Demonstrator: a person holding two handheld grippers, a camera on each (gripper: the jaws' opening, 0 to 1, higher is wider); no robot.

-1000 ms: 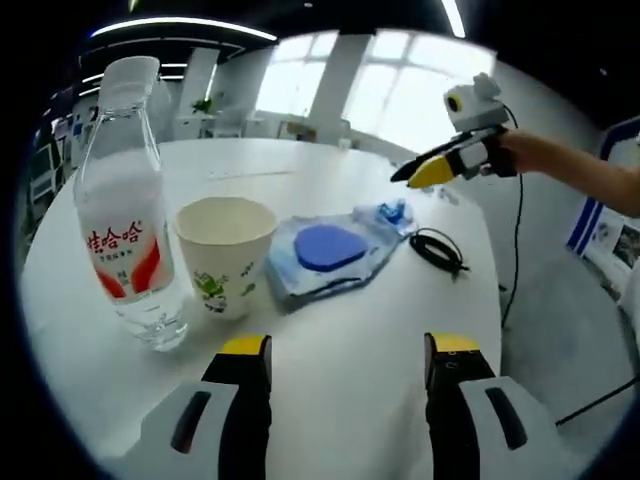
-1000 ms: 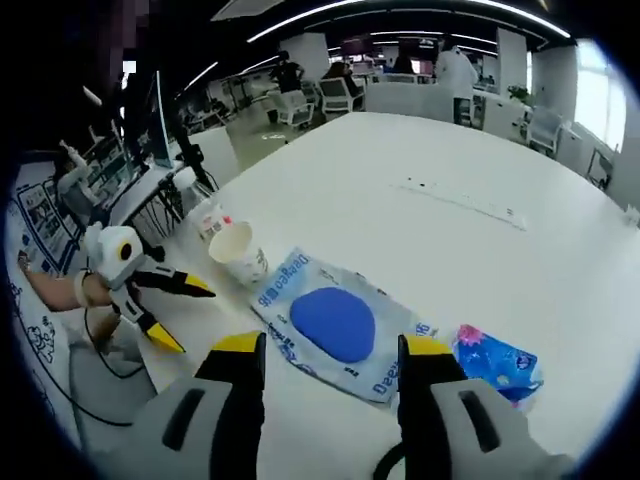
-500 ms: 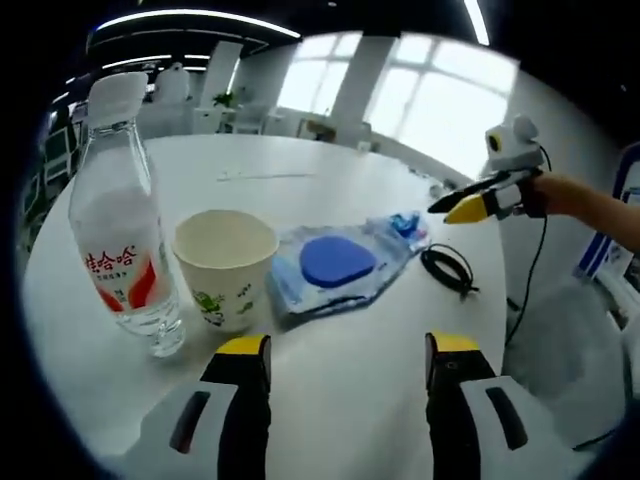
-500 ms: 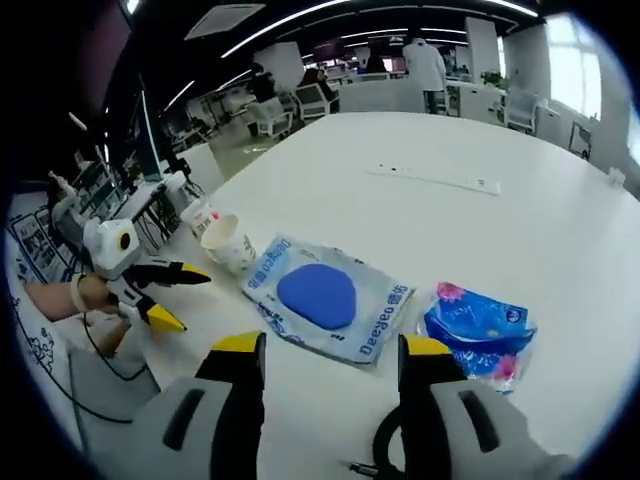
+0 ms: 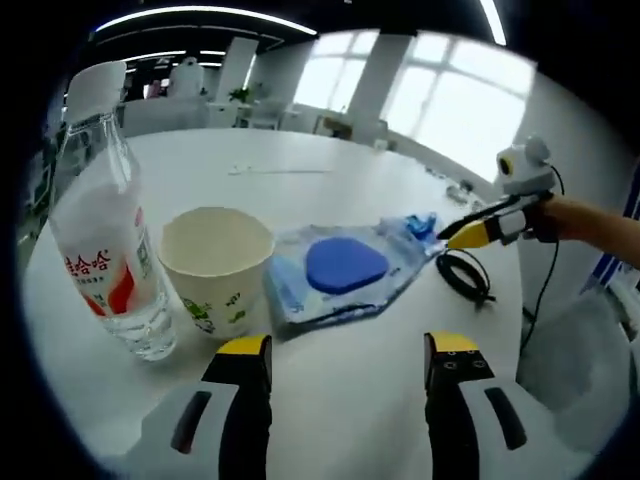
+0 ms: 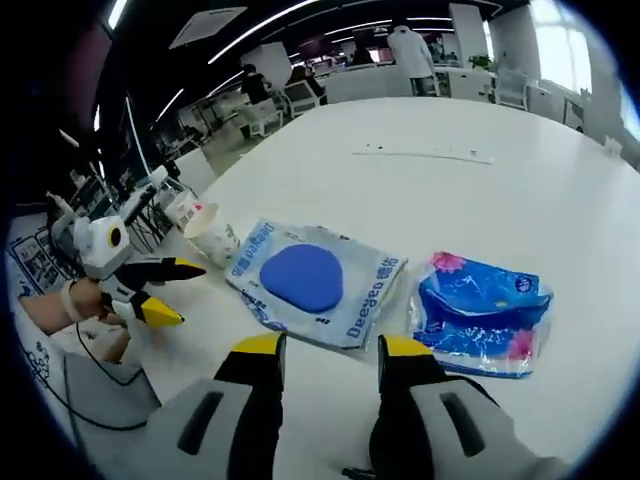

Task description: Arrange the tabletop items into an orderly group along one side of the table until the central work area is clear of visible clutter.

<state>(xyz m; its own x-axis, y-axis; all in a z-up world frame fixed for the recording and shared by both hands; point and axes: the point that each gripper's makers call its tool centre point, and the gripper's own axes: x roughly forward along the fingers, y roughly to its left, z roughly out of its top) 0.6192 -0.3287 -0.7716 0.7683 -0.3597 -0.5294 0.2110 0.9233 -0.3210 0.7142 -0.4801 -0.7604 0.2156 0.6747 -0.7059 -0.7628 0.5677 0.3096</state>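
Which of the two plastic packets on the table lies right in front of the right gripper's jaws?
The blue floral tissue packet, beside the flat clear packet with the round blue pad, which lies further left.

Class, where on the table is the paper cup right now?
In the left gripper view the paper cup stands upright on the white table, between the water bottle on its left and the clear packet with the blue pad on its right.

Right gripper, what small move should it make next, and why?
Probably ease the right gripper forward to the tissue pack and close on it. Its jaws stand apart and hold nothing, the pack lies just ahead to the right, loose on the table beside the blue pouch.
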